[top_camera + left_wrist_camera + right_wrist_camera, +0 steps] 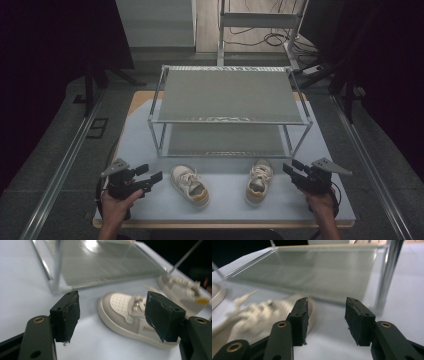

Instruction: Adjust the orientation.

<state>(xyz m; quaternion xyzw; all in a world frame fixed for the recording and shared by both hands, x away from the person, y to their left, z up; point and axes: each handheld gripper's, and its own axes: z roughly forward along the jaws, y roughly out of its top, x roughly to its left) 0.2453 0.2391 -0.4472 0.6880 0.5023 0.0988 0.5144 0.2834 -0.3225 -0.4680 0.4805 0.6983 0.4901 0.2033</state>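
Observation:
Two small white shoes lie on the pale mat in front of a two-tier metal rack (227,107). The left shoe (190,186) points its toe toward the rack and slightly left; the right shoe (259,181) stands nearly straight. My left gripper (152,175) hovers just left of the left shoe, open, jaws aimed at it. In the left gripper view the left gripper (112,315) frames that shoe (125,312) without touching it, the other shoe (182,290) farther off. My right gripper (289,167) sits right of the right shoe, open. In the right gripper view the right gripper (325,320) has the shoe (262,315) beside its left jaw.
The rack's lower shelf (312,272) stands close behind the shoes, its metal post (387,275) near the right jaw. The mat (225,200) ends at the table's front edge. Dark floor, rails and cables surround the table.

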